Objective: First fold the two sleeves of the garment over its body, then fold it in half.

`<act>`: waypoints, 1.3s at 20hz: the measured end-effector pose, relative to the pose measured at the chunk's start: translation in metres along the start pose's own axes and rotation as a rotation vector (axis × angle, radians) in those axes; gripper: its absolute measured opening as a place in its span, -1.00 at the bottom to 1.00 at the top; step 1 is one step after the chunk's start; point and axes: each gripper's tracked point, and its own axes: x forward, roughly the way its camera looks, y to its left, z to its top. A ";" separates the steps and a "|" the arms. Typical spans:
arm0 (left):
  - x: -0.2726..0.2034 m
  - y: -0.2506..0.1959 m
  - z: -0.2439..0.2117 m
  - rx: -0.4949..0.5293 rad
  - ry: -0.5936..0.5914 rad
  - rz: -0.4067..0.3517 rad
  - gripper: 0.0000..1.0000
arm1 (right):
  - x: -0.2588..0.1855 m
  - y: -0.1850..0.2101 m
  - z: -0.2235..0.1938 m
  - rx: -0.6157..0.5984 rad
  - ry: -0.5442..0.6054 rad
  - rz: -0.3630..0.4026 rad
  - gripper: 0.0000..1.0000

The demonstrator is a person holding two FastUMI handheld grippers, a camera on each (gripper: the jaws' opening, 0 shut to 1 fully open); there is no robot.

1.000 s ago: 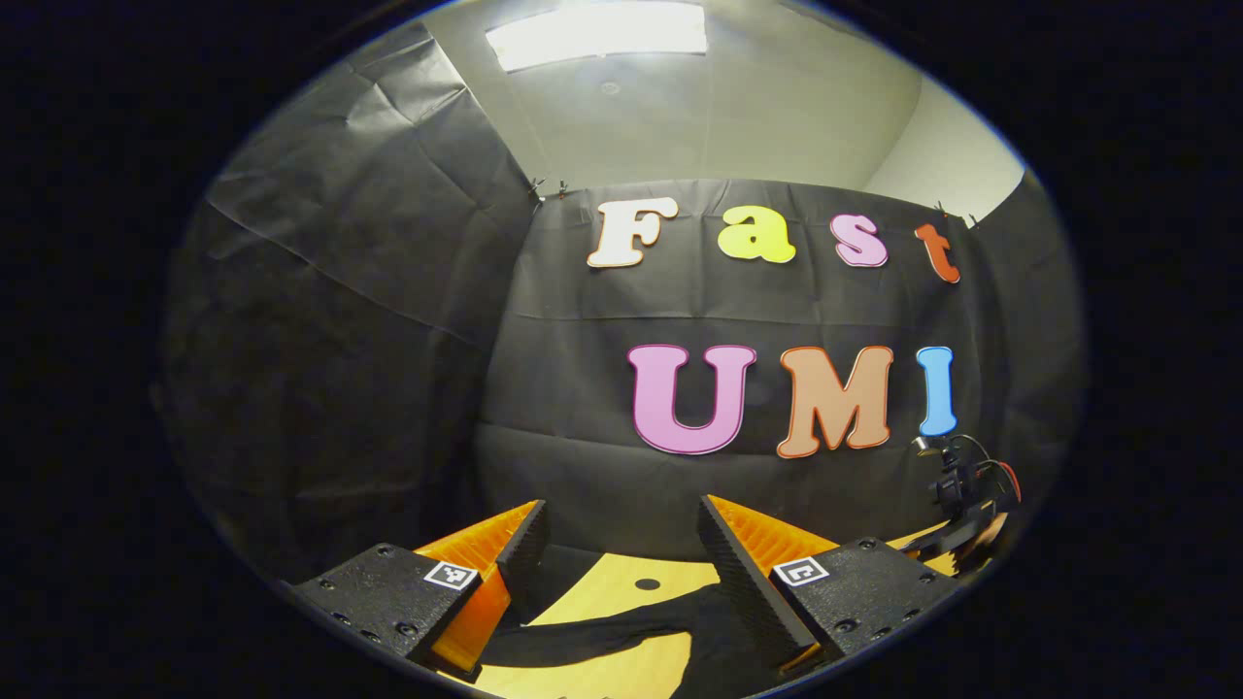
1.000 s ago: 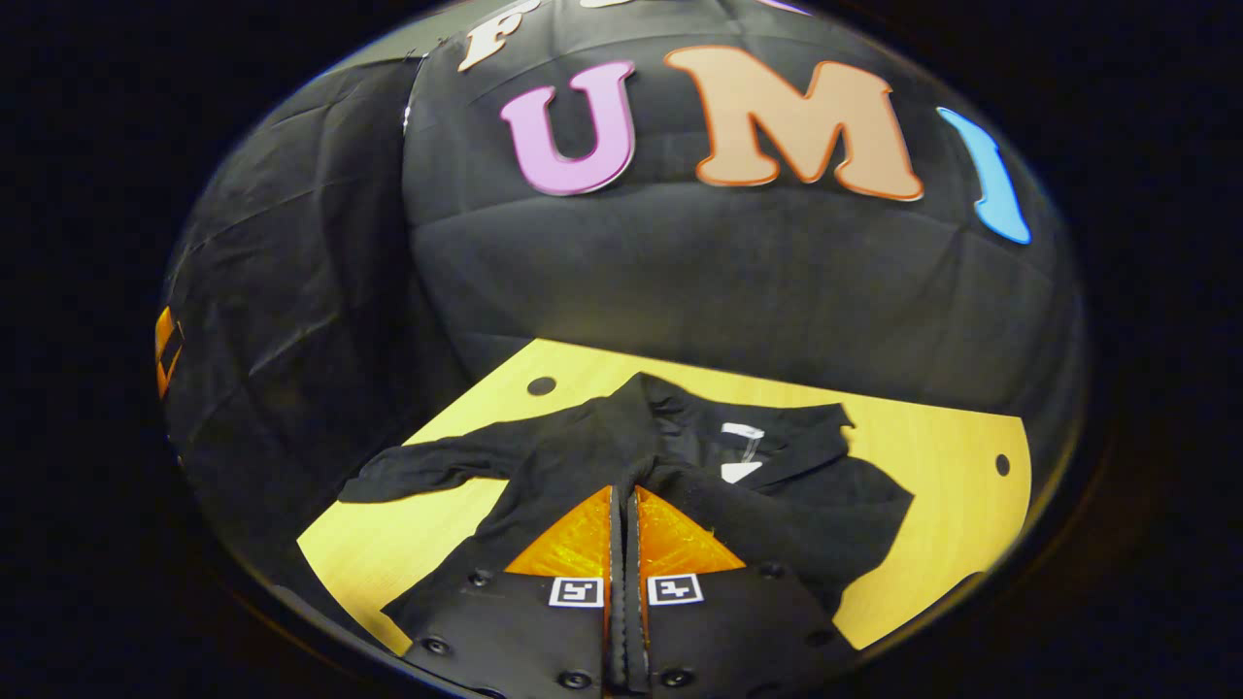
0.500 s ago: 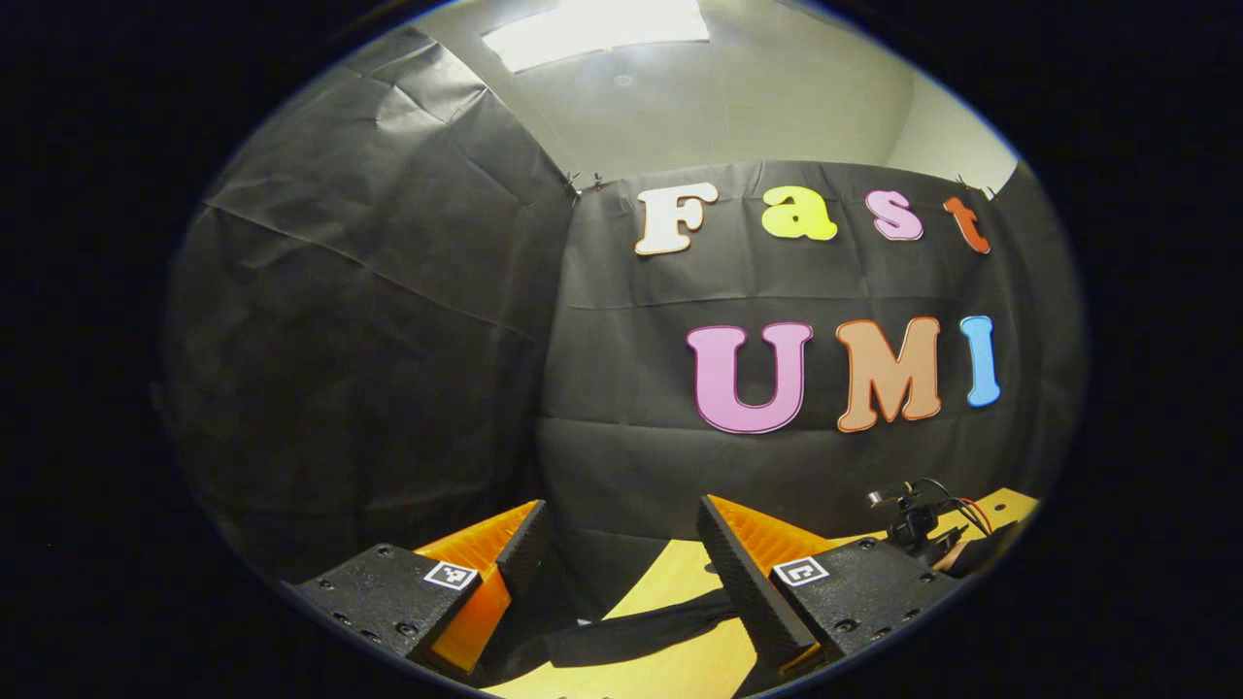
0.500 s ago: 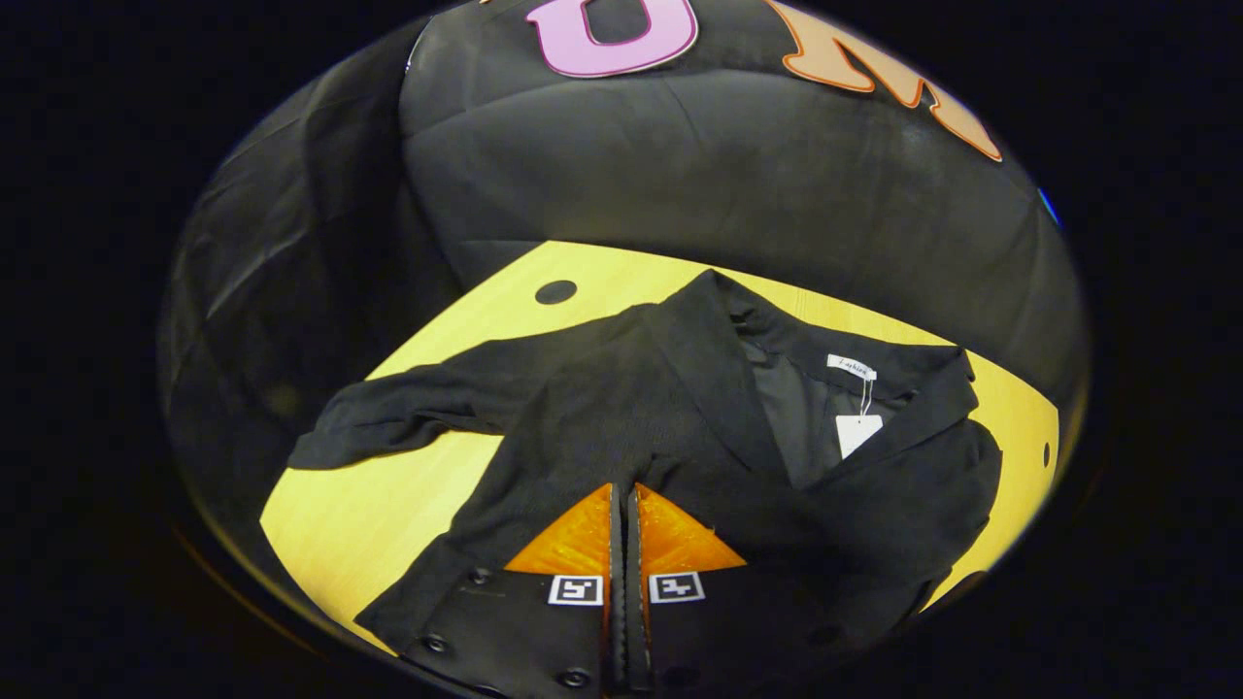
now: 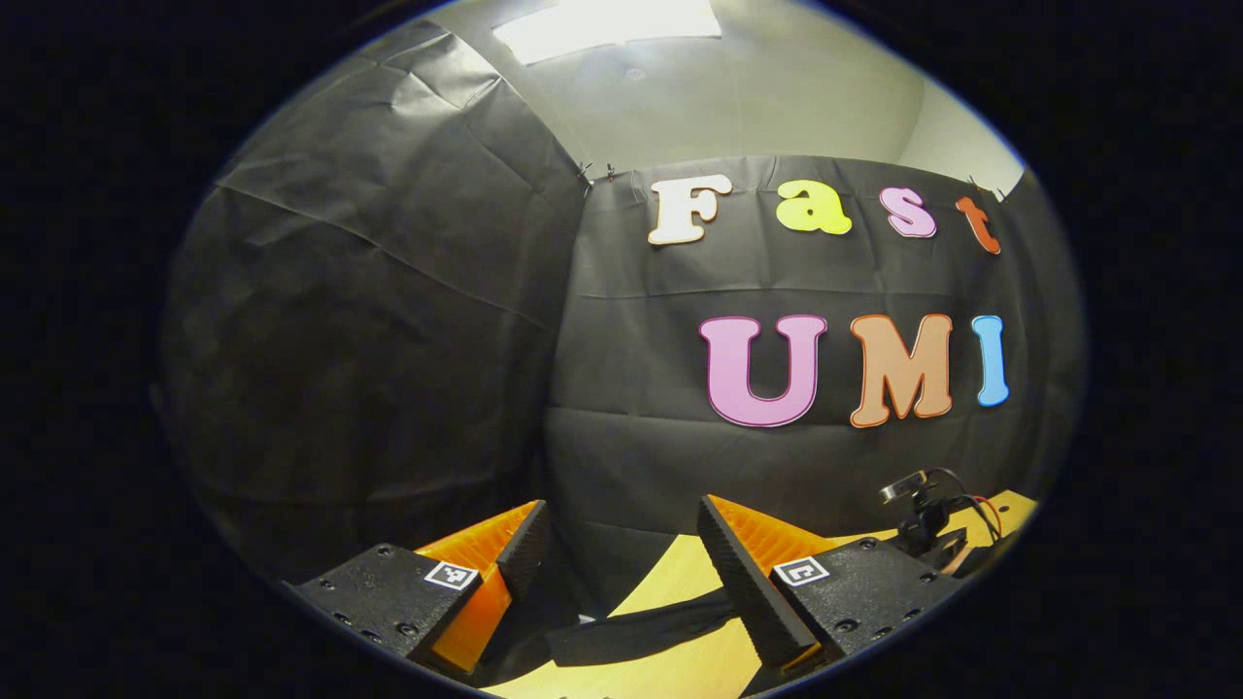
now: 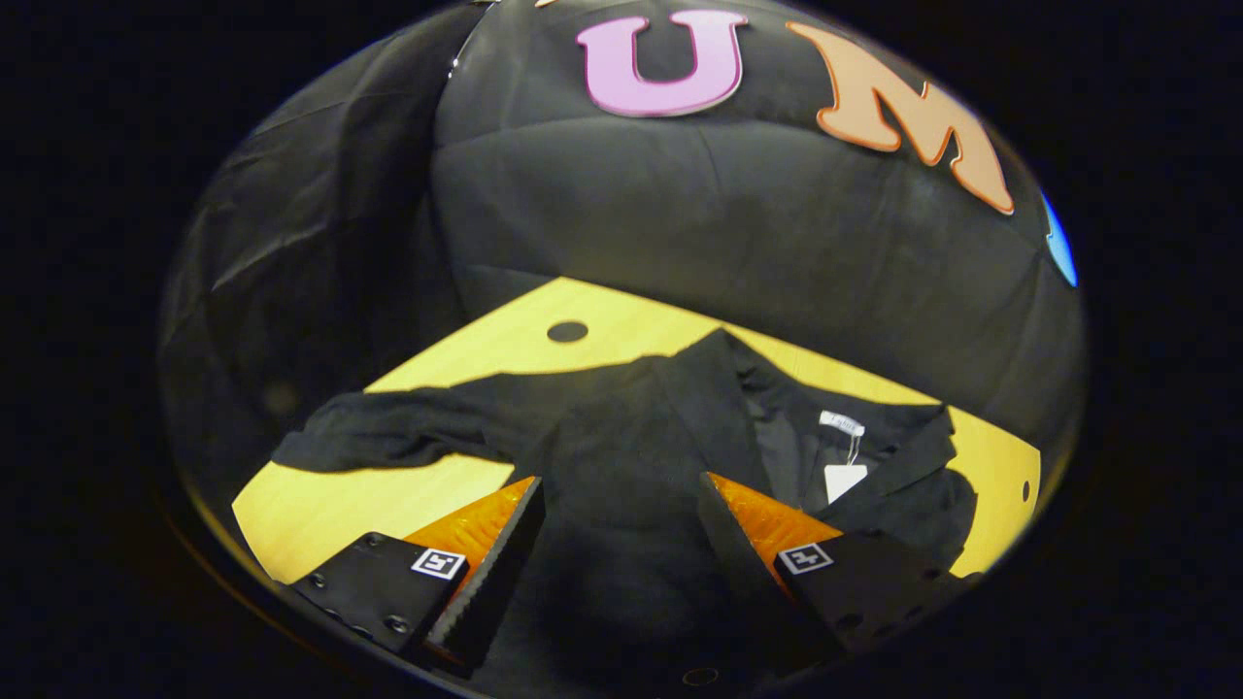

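A black garment (image 6: 631,427) lies on the wooden table (image 6: 621,325), collar and white tags (image 6: 843,478) toward the right. Its right sleeve is folded over the body, while the left sleeve (image 6: 388,432) stretches out flat to the left. My right gripper (image 6: 621,490) stands open just above the garment's body, with nothing between its fingers. In the left gripper view, my left gripper (image 5: 621,515) is open and tilted up toward the wall, above the end of the outstretched sleeve (image 5: 641,629). The other gripper (image 5: 923,519) shows at the far right of that view.
Black cloth walls close in the table at the back and left. The table top (image 5: 680,670) has round holes (image 6: 567,331) near its far corners. A ceiling light (image 5: 607,17) glows overhead.
My right gripper has opened, letting go of the sleeve it had carried onto the garment's body, and drawn back a little. The left gripper has barely moved, turning slightly left.
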 end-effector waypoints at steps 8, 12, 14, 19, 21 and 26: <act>0.043 0.020 -0.077 -0.023 0.107 0.025 0.94 | -0.121 -0.034 0.045 0.076 -0.283 -0.068 1.00; 0.063 0.022 -0.136 -0.051 0.212 0.015 0.96 | -0.173 -0.058 0.041 0.130 -0.323 -0.125 0.99; 0.071 0.026 -0.167 -0.056 0.269 0.008 0.96 | -0.195 -0.073 0.038 0.134 -0.341 -0.165 0.99; 0.083 0.030 -0.244 -0.082 0.426 0.004 0.96 | -0.237 -0.098 0.023 0.145 -0.355 -0.256 0.97; 0.085 0.031 -0.275 -0.106 0.492 0.007 0.91 | -0.247 -0.105 0.014 0.157 -0.343 -0.280 1.00; 0.067 0.028 -0.338 -0.104 0.674 -0.015 0.89 | -0.259 -0.115 -0.006 0.176 -0.313 -0.314 1.00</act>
